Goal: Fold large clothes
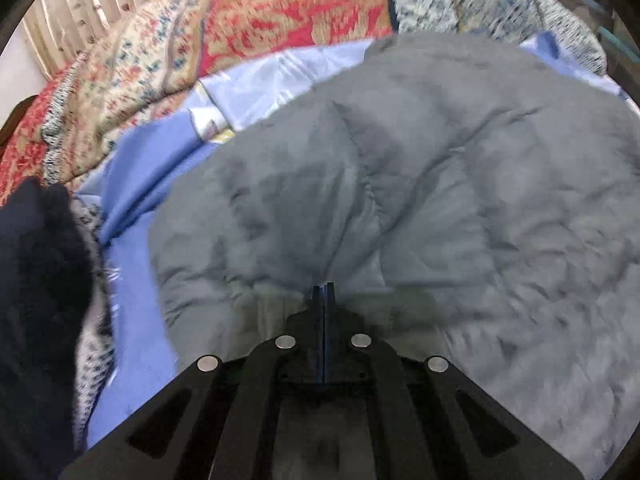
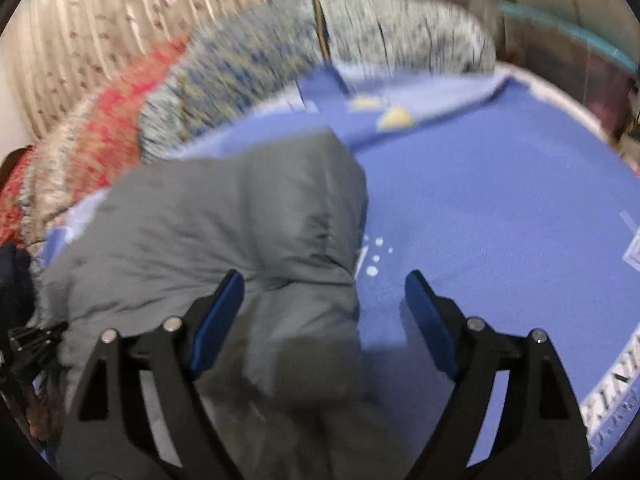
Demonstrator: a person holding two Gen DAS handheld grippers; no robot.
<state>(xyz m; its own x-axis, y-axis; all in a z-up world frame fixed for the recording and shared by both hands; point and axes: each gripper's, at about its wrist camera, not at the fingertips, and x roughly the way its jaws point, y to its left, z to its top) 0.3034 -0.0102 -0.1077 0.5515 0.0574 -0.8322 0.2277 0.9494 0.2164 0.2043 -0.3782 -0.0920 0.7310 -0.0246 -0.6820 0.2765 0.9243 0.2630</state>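
A: Biggest first?
B: Blue bedsheet point(image 2: 500, 200), spread flat, covering most of the right wrist view, with small pale printed marks and a patterned border at the right edge. Also seen in the left wrist view point(image 1: 136, 184), showing at the left of the coat.

A: Next?
B: Gray padded coat point(image 1: 420, 184), lying on the bedsheet, puffy and creased, filling the middle and right of the left wrist view. In the right wrist view point(image 2: 224, 220), bunched toward the left half, right half of the sheet bare.

A: Behind?
B: Red and cream patterned blanket point(image 1: 240, 28) heaped along the far side, beside a gray-blue speckled blanket point(image 2: 360, 28). Pleated floral curtain point(image 2: 120, 12) beyond both. Dark navy cloth point(image 1: 32, 280) at the far left edge, touching the sheet.

A: Tools?
B: Left gripper point(image 1: 324, 292) pressed closed, blue pads together, tips at the near edge of the coat with folds gathering there; pinched fabric likely but blurred, so cannot tell for certain. Right gripper point(image 2: 324, 304) spread wide, gripping nothing, hanging above the coat's near right edge, left finger over gray fabric, right finger over bare sheet.
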